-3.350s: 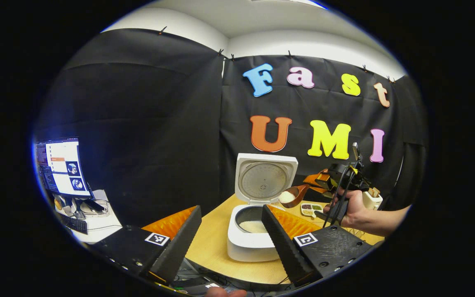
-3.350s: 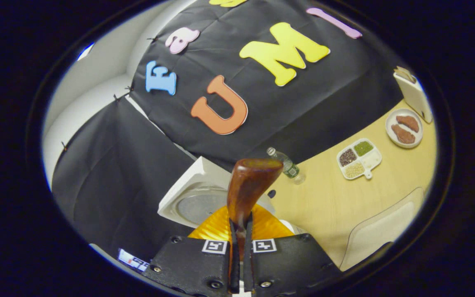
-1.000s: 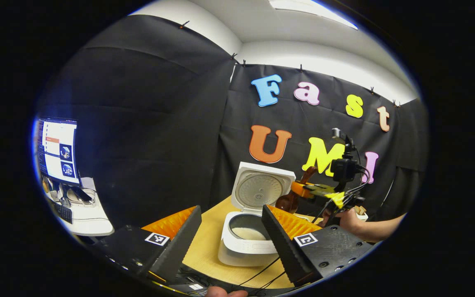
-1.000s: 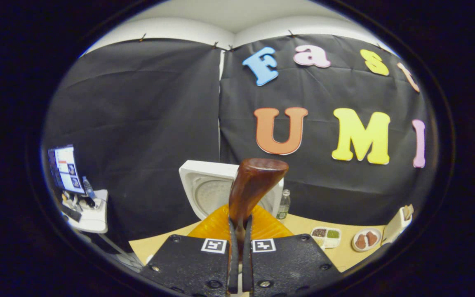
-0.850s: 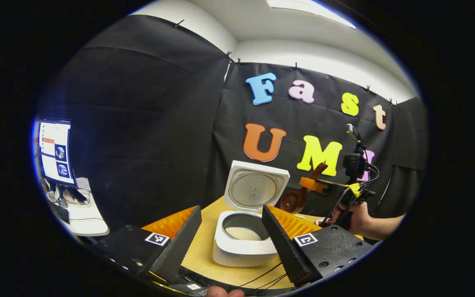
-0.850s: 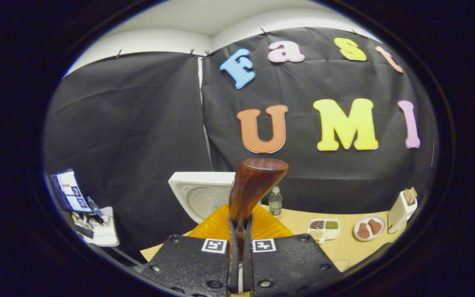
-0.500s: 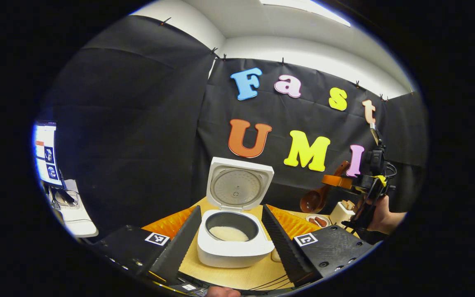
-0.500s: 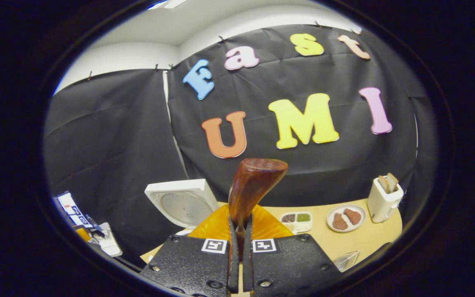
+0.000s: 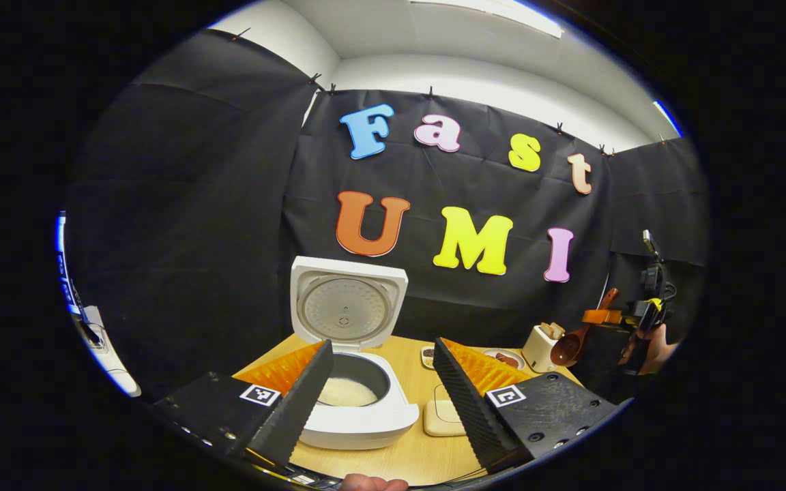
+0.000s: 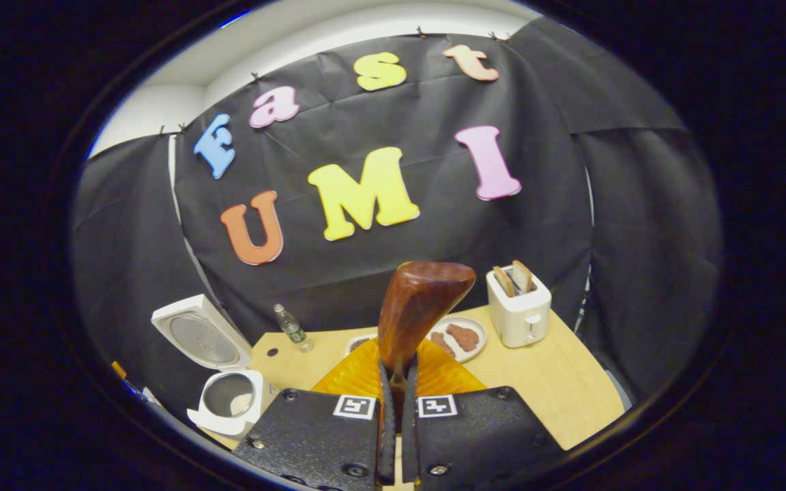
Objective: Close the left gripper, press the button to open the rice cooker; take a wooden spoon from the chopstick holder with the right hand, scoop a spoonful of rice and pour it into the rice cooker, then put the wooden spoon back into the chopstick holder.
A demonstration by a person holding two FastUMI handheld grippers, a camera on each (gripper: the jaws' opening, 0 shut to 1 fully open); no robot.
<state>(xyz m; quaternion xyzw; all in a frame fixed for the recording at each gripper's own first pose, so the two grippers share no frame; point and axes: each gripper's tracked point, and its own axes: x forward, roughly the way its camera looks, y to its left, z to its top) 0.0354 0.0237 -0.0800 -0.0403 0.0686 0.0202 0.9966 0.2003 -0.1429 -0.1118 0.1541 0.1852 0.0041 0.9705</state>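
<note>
Right gripper view has swung since a moment ago from the open white rice cooker (image 10: 226,392), white rice in its pot, to the white chopstick holder (image 10: 518,307) at the tabletop's (image 10: 557,389) far right: pouring looks done, returning remains. Right tool (image 10: 396,416) clamps the dark brown wooden spoon (image 10: 420,307); left tool (image 9: 379,399) is spread open, empty

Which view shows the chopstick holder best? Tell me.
The right gripper view: the chopstick holder stands clear and large on the table's far right. In the left gripper view it is small, beside the wooden spoon.
</note>
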